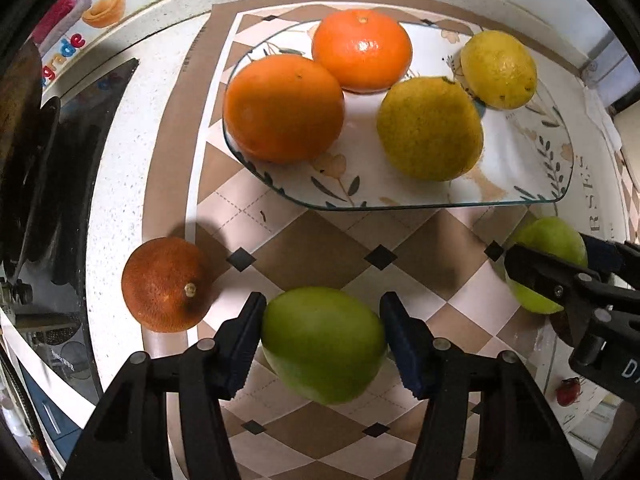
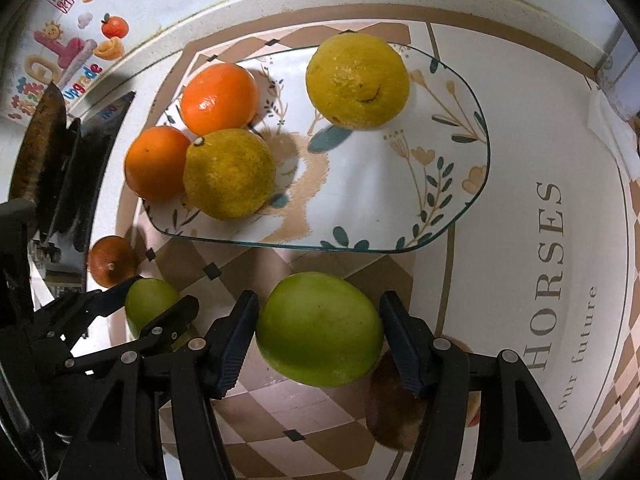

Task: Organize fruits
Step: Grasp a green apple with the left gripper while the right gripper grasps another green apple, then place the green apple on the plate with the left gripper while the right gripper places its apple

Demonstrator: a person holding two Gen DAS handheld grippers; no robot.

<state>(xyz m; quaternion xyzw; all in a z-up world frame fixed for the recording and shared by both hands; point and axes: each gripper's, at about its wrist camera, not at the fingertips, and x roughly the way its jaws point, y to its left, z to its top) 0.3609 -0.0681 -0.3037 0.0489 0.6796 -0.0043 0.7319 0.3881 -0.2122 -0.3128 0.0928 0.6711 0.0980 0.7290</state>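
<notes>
In the left wrist view, a green fruit [image 1: 324, 344] is clamped between the two fingers of the left gripper [image 1: 323, 344], both blue pads pressed against its sides (the fruit fills the whole gap). It is seen over the checkered mat [image 1: 320, 248], near the front edge of the glass plate [image 1: 400, 196]. On the plate two oranges [image 1: 284, 108] [image 1: 362, 50] are found at the left, touching, and two yellow citrus fruits [image 1: 430, 128] [image 1: 498, 69] at the right. A dark brownish-orange fruit [image 1: 166, 284] is set at the left edge of the mat, beside the left finger. At the right edge the right gripper [image 1: 548, 276] is seen closed on a second green fruit [image 1: 554, 240].

In the right wrist view, the second green fruit [image 2: 320, 328] is gripped between the fingers of the right gripper [image 2: 320, 330], both pads touching it, just before the near edge of the glass plate [image 2: 440, 232]. The two oranges [image 2: 219, 98] [image 2: 157, 162] and one yellow fruit [image 2: 229, 174] are clustered at the plate's left end; the other yellow fruit [image 2: 357, 80] is placed apart, towards the back. At lower left the left gripper [image 2: 156, 308] is seen holding its green fruit [image 2: 150, 302], with the dark fruit [image 2: 110, 260] just behind. A brown fruit [image 2: 394, 404] is partly hidden behind the right finger.
</notes>
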